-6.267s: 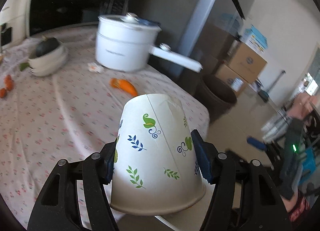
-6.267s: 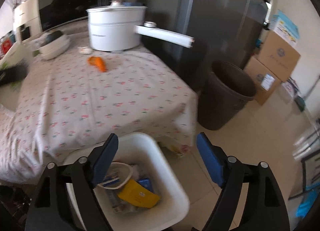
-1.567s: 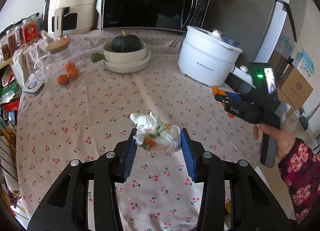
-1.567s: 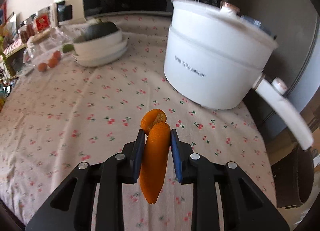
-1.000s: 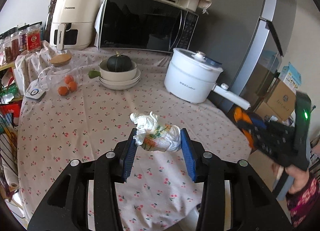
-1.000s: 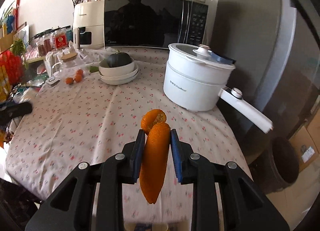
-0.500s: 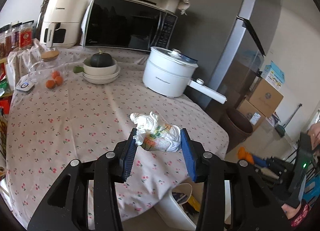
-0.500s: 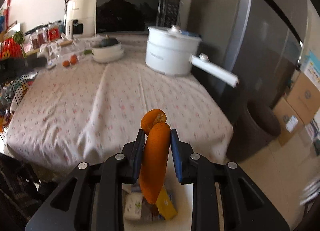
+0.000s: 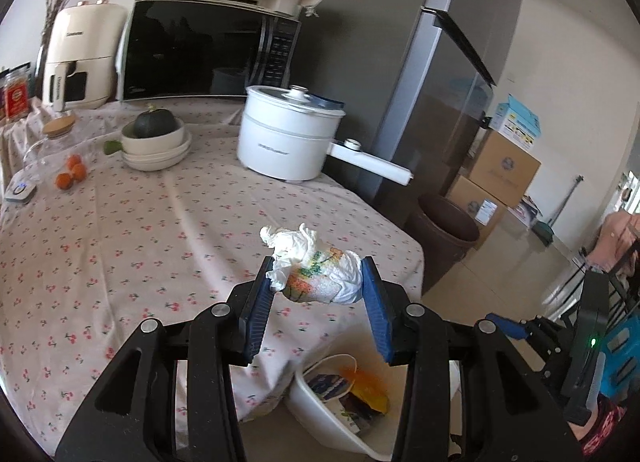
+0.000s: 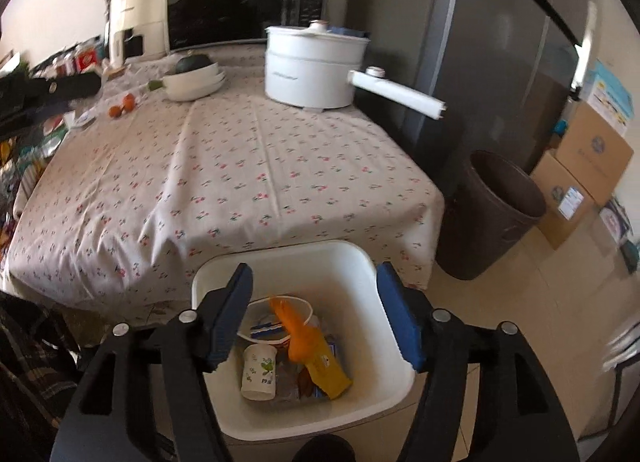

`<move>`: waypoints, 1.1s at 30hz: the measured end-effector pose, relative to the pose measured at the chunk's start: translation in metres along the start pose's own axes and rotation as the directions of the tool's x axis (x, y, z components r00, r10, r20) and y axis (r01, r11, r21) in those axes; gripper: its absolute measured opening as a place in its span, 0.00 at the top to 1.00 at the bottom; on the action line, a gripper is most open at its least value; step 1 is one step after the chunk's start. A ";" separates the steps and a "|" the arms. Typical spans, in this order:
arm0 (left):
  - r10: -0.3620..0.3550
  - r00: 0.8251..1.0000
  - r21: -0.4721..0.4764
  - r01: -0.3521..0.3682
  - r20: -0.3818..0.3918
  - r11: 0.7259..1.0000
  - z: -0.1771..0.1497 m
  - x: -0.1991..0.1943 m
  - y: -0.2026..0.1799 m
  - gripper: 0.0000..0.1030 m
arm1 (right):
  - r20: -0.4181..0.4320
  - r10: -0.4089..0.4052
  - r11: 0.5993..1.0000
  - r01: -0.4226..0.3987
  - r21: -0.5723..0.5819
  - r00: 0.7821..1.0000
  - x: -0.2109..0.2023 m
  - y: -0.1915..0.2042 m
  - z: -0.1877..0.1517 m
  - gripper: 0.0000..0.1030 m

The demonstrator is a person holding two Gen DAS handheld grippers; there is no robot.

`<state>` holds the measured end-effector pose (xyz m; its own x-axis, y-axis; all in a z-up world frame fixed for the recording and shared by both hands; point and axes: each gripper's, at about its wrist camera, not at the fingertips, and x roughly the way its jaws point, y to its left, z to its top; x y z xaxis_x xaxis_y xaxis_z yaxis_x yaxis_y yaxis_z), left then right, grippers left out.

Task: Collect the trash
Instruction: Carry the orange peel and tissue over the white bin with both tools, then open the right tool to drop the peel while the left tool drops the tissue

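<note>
My left gripper (image 9: 316, 282) is shut on a crumpled white paper tissue (image 9: 314, 274) with a printed pattern, held above the table's near corner. Below it stands a white trash bin (image 9: 320, 410) on the floor. My right gripper (image 10: 316, 314) is open and empty, hovering right over the same white bin (image 10: 360, 262). An orange peel (image 10: 296, 328) lies in the bin on top of a paper cup (image 10: 259, 372), a yellow wrapper (image 10: 328, 372) and other trash. The right gripper also shows at the right edge of the left wrist view (image 9: 516, 328).
The table (image 10: 240, 166) has a cherry-print cloth. On it stand a white electric pot (image 10: 312, 66) with a long handle, stacked bowls with a dark squash (image 10: 194, 76), small oranges (image 10: 122, 106), a microwave (image 10: 244, 10). A brown bin (image 10: 496, 214) and cardboard boxes (image 10: 592, 166) stand by the fridge.
My right gripper has opened and the orange peel has dropped into the white bin. My left gripper, still holding the tissue, has moved toward the table's corner above the bin.
</note>
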<state>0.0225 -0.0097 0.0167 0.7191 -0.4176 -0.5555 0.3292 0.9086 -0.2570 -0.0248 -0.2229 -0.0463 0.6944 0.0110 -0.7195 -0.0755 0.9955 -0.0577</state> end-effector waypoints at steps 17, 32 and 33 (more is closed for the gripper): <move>-0.137 0.984 0.101 0.149 -0.113 0.984 -0.020 0.040 -0.065 0.59 | -0.058 -0.140 0.988 0.143 0.055 0.988 0.000 -0.042 -0.007 0.24; -0.127 0.981 0.142 0.148 -0.148 0.979 -0.026 0.058 -0.079 0.36 | -0.046 -0.201 0.973 0.205 0.104 0.978 -0.005 -0.057 -0.006 0.18; -0.122 0.982 0.145 0.143 -0.144 0.979 -0.026 0.057 -0.078 0.32 | -0.041 -0.207 0.972 0.210 0.102 0.978 -0.006 -0.057 -0.006 0.17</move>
<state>0.0220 -0.1045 -0.0153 0.5778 -0.5211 -0.6282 0.5136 0.8303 -0.2163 -0.0285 -0.2798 -0.0429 0.6649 -0.1991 -0.7199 0.1457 0.9799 -0.1364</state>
